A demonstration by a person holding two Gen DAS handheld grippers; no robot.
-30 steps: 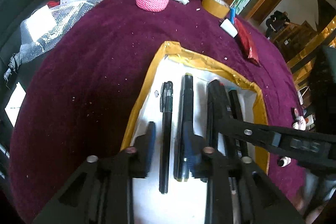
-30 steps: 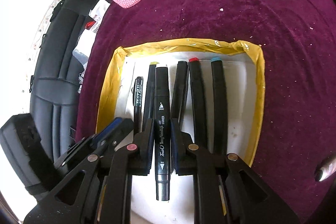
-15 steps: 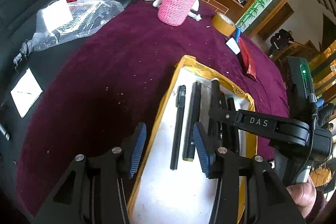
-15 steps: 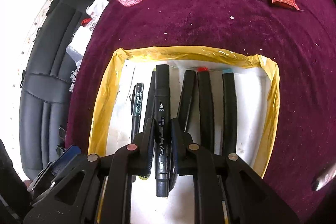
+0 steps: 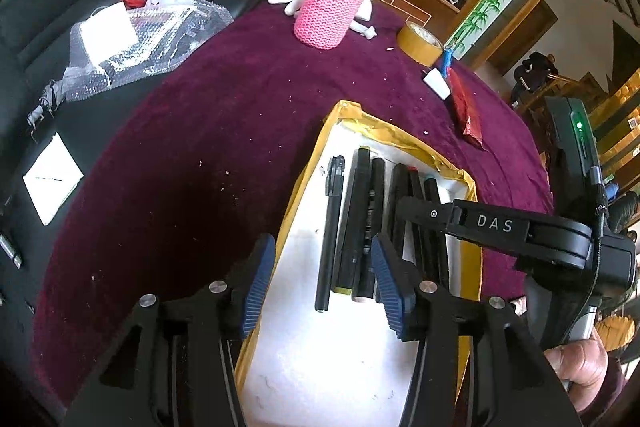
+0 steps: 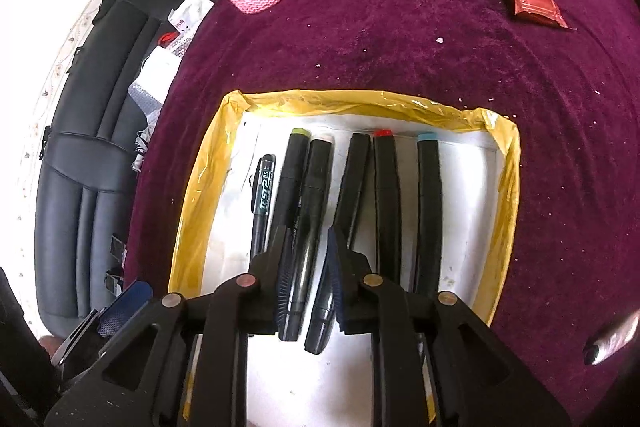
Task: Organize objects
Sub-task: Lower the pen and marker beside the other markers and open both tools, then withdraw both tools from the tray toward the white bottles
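A white tray (image 6: 472,163) with a shiny yellow rim sits on the table (image 6: 440,67), which has a dark purple cloth; six pens lie side by side in the tray; one is a thin black pen (image 6: 262,203), and five are fat black markers; their end caps are green, white, black, red and blue. The white-capped marker (image 6: 310,227) lies between the right gripper (image 6: 306,267) pads, whose jaws are opening a little; I cannot tell if the pads touch it. The left gripper (image 5: 320,285) hangs over the tray's left edge, its jaws opening with nothing in them. One pink knitted cup (image 5: 332,11) and one roll of tape (image 5: 420,43) stand far back.
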